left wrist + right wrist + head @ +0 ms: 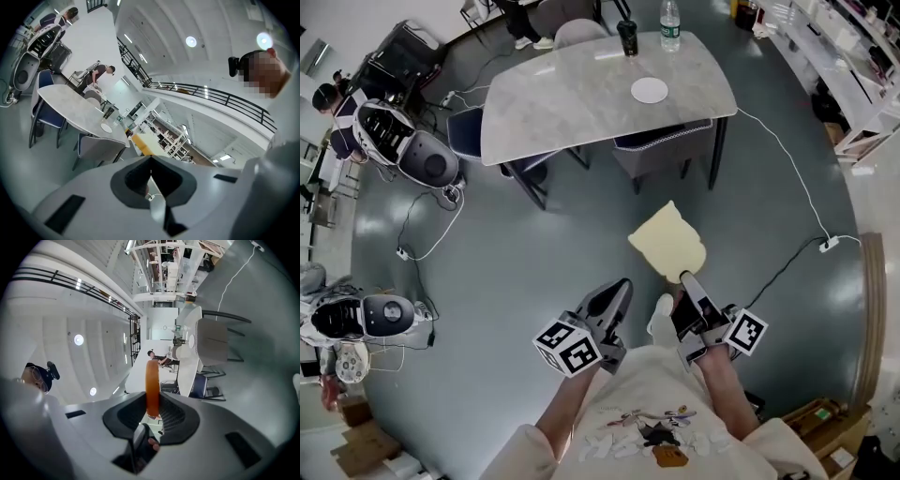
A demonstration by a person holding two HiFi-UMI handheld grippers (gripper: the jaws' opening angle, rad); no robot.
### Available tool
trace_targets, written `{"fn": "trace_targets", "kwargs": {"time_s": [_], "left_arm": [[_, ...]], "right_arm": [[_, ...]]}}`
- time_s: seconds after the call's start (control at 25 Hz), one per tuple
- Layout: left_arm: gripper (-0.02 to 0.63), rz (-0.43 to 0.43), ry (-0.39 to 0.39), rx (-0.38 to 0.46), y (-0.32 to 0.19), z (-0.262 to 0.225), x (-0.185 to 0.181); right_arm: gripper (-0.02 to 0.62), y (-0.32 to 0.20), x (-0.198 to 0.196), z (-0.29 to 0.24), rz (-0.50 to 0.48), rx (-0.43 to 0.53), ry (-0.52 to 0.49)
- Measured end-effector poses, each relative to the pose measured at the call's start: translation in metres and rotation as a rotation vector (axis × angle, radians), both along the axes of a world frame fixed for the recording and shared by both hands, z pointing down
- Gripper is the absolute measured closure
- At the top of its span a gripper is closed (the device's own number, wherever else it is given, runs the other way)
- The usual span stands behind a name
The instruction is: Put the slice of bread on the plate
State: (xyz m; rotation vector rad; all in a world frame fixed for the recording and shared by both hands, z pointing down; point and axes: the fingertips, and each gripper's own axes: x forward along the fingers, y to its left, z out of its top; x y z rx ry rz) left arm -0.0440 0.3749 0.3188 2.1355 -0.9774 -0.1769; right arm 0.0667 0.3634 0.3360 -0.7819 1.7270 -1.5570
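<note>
In the head view, the slice of bread is seen held out flat over the grey floor, pinched by one edge in the right gripper. It is well apart from the plate, which lies empty on the marble table beyond. A water bottle and a dark cup stand at the table's far edge; what is in them cannot be told. The left gripper is carried just beside the right one, with nothing in it.

In the left gripper view, the jaws are shown brought together, with nothing between them. The plate is again seen bare.

In the right gripper view, the slice is seen edge-on, its brown crust clamped between the ribbed pads.

Since only a narrow margin of soft bread is gripped, it is judged that the slice could sag, tear at the pads or slip out and be lost to the floor if jolted. The chairs tucked under the table's near side could be knocked on the approach. Because the plate looks hardly larger than the slice, the bread could be left hanging over the rim if it is let go off-centre
</note>
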Motion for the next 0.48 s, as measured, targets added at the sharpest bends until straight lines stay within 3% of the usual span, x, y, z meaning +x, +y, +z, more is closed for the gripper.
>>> {"fn": "trace_targets", "kwargs": {"time_s": [0.2, 0.36, 0.48], "left_arm": [[0.609, -0.034, 0.013, -0.024, -0.025, 0.002, 0.039], [0.609, 0.088, -0.009, -0.062, -0.022, 0.014, 0.080], [0.609, 0.093, -0.020, -0.059, -0.036, 0.019, 0.076]], "right_arm": [[0.509, -0.035, 0.035, 0.008, 0.009, -0.033, -0.024], [0.509, -0.040, 0.056, 0.012, 0.058, -0.049, -0.029], [0.509, -0.053, 0.044, 0.025, 0.052, -0.062, -0.035]]}}
